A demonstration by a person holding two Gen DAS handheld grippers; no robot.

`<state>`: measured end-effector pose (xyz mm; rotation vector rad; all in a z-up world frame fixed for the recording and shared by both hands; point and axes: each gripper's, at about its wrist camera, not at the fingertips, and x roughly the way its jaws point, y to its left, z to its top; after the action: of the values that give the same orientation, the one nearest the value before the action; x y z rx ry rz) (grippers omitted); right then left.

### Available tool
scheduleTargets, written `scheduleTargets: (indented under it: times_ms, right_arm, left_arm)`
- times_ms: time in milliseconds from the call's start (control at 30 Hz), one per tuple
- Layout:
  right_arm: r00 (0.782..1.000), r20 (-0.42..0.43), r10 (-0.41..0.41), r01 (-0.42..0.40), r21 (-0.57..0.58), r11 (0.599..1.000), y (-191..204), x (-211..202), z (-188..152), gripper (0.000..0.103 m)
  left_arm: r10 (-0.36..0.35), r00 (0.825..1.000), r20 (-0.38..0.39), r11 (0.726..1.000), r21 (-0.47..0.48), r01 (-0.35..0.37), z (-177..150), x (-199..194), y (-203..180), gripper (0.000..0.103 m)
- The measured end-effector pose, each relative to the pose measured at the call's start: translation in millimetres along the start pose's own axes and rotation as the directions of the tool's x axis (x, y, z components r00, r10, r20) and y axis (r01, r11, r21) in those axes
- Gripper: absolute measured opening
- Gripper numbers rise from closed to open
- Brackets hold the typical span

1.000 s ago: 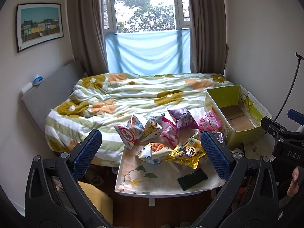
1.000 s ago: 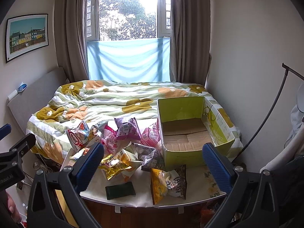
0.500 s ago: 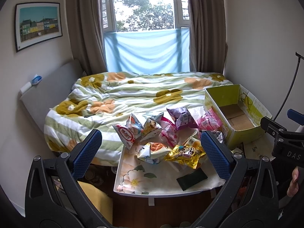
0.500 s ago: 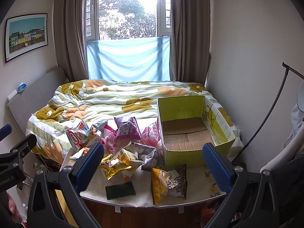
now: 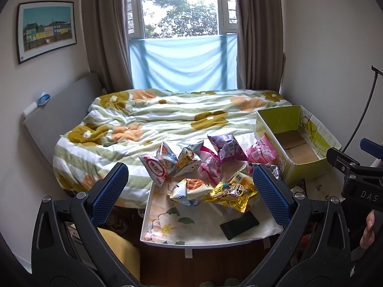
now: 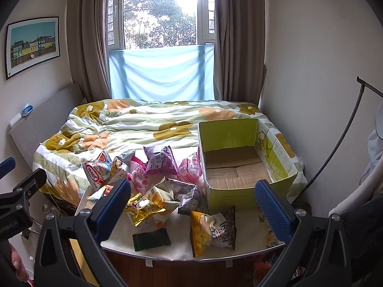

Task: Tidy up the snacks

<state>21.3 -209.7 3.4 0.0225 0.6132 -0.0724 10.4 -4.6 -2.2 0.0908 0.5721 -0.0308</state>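
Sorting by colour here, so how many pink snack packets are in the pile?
2. One pink packet lies mid-pile, left of the purple packet; the second pink packet sits beside the green box. Others may be hidden underneath.

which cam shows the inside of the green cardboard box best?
Right wrist: the green cardboard box sits near centre, its bare cardboard floor fully visible, no snacks inside. Left wrist shows the box off at the right, part of its floor hidden by its wall.
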Motion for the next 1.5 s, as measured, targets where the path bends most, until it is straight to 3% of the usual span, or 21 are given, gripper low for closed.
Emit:
scheduleTargets:
  times_ms: [133, 267, 367, 533, 667, 733, 1000, 1133, 1267, 1500]
  right_arm:
    - [1.0, -0.022, -0.002, 0.002, 0.013, 1.0, 1, 3, -5, 0.103]
    - [0.996, -0.083, -0.017, 0.02, 0.039, 0.999, -7, 15, -20, 0.103]
    - [0.99, -0.14, -0.021, 0.031, 0.071, 0.997, -17, 28, -37, 0.103]
    - [0.974, -0.225, 0.01, 0.022, 0.137, 0.99, -50, 62, -65, 0.103]
    - [0.957, -0.278, 0.076, -0.03, 0.167, 0.986, -77, 93, -82, 0.103]
    - [0.946, -0.302, 0.117, -0.068, 0.169, 0.983, -86, 110, -90, 0.103]
    - [0.879, -0.387, 0.277, -0.23, 0.165, 0.959, -106, 162, -114, 0.103]
    - [0.847, -0.422, 0.323, -0.282, 0.159, 0.946, -109, 182, -124, 0.103]
    - [0.824, -0.439, 0.359, -0.321, 0.161, 0.933, -111, 196, -132, 0.103]
    - [0.804, -0.451, 0.387, -0.348, 0.17, 0.922, -107, 212, -135, 0.103]
  left_arm:
    - [-0.029, 0.999, -0.044, 0.999, 0.014, 0.03, -2, 11, -5, 0.103]
    - [-0.081, 0.987, -0.136, 0.996, 0.033, 0.087, -15, 36, -11, 0.103]
    - [-0.146, 0.966, -0.212, 0.986, 0.053, 0.16, -32, 61, -20, 0.103]
    - [-0.224, 0.912, -0.343, 0.958, 0.097, 0.271, -69, 109, -45, 0.103]
    - [-0.222, 0.892, -0.393, 0.934, 0.176, 0.31, -98, 138, -72, 0.102]
    - [-0.224, 0.874, -0.432, 0.918, 0.206, 0.338, -110, 154, -86, 0.101]
    - [-0.16, 0.827, -0.539, 0.838, 0.368, 0.402, -157, 213, -129, 0.091]
    - [-0.148, 0.795, -0.589, 0.806, 0.394, 0.442, -171, 233, -136, 0.088]
    - [-0.149, 0.786, -0.599, 0.769, 0.429, 0.473, -175, 239, -141, 0.088]
    - [-0.168, 0.768, -0.618, 0.75, 0.425, 0.506, -174, 247, -144, 0.087]
